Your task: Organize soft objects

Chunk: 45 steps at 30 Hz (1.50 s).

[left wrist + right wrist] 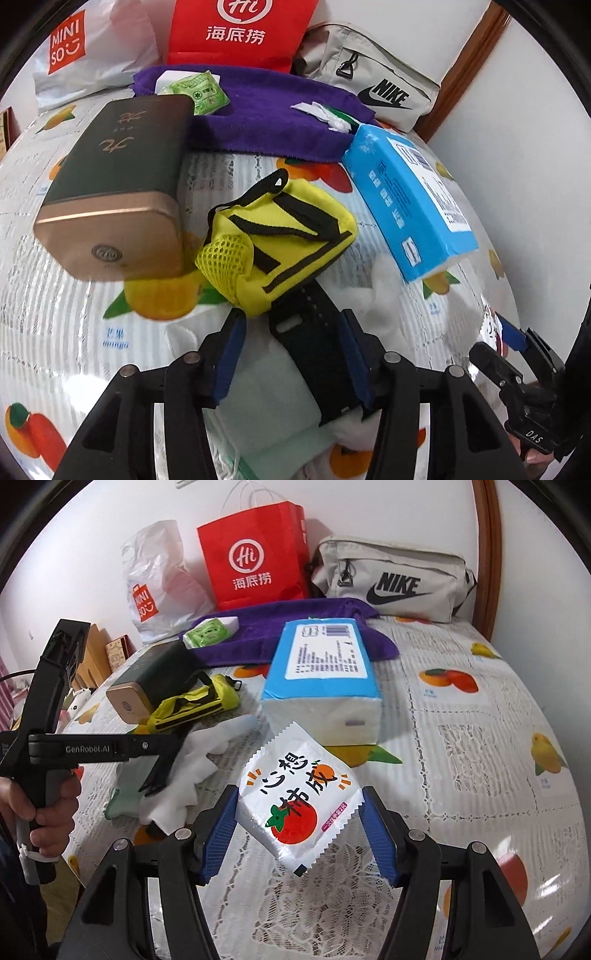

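My left gripper (291, 325) hovers over a black strap (321, 354) joined to a yellow pouch (284, 236); its fingers stand apart on either side of the strap, over a white and pale green cloth (266, 413). My right gripper (299, 812) is shut on a white packet with a red tomato print (295, 794), held above the tablecloth. The yellow pouch (192, 705) and white cloth (192, 768) lie left of it. A blue tissue pack (325, 672) lies just beyond the packet.
A dark green tin with a gold end (118, 192), a purple towel (266, 122) with a green packet (195, 92), a red paper bag (255, 557), a white Miniso bag (155, 587) and a grey Nike bag (395, 579) stand at the back. The fruit-print tablecloth (480, 720) stretches to the right.
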{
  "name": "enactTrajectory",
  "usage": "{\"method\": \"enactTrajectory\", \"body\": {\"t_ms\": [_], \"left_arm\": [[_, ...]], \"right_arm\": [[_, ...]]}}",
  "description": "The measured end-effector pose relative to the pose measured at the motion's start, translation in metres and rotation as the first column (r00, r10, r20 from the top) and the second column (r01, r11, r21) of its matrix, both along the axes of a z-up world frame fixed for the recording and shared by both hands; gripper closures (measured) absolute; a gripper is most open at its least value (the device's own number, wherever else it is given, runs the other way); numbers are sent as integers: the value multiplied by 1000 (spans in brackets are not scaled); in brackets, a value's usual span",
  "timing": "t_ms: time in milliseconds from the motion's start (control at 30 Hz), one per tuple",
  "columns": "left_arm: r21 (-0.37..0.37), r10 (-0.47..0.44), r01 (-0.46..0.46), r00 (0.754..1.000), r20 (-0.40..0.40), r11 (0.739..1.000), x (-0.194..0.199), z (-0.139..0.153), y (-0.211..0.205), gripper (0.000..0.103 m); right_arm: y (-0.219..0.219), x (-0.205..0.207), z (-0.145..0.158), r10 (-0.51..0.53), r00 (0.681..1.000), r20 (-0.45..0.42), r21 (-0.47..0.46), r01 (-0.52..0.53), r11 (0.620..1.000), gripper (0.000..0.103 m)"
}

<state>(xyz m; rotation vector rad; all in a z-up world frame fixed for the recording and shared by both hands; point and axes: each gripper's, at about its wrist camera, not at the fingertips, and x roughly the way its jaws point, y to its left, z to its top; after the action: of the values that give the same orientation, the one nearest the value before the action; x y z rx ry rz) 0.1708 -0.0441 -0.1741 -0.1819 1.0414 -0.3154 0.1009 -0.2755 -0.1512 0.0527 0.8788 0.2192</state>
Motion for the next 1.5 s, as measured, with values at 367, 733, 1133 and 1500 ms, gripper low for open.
{"method": "enactTrajectory", "body": {"t_ms": [367, 733, 1133, 1500], "left_arm": [[51, -30, 29, 999, 12, 998, -5, 7, 3, 78], [162, -56, 47, 997, 48, 986, -3, -2, -9, 75], [149, -21, 12, 998, 56, 989, -21, 12, 14, 80], [112, 58, -68, 994, 93, 991, -45, 32, 50, 80]], "right_arm": [[-6, 1, -6, -24, 1000, -14, -6, 24, 1000, 38], [-7, 1, -9, -26, 999, -20, 5, 26, 1000, 38], [-6, -4, -3, -28, 1000, -11, -27, 28, 999, 38], [-4, -14, 22, -39, 998, 46, -51, 41, 998, 38]]}}
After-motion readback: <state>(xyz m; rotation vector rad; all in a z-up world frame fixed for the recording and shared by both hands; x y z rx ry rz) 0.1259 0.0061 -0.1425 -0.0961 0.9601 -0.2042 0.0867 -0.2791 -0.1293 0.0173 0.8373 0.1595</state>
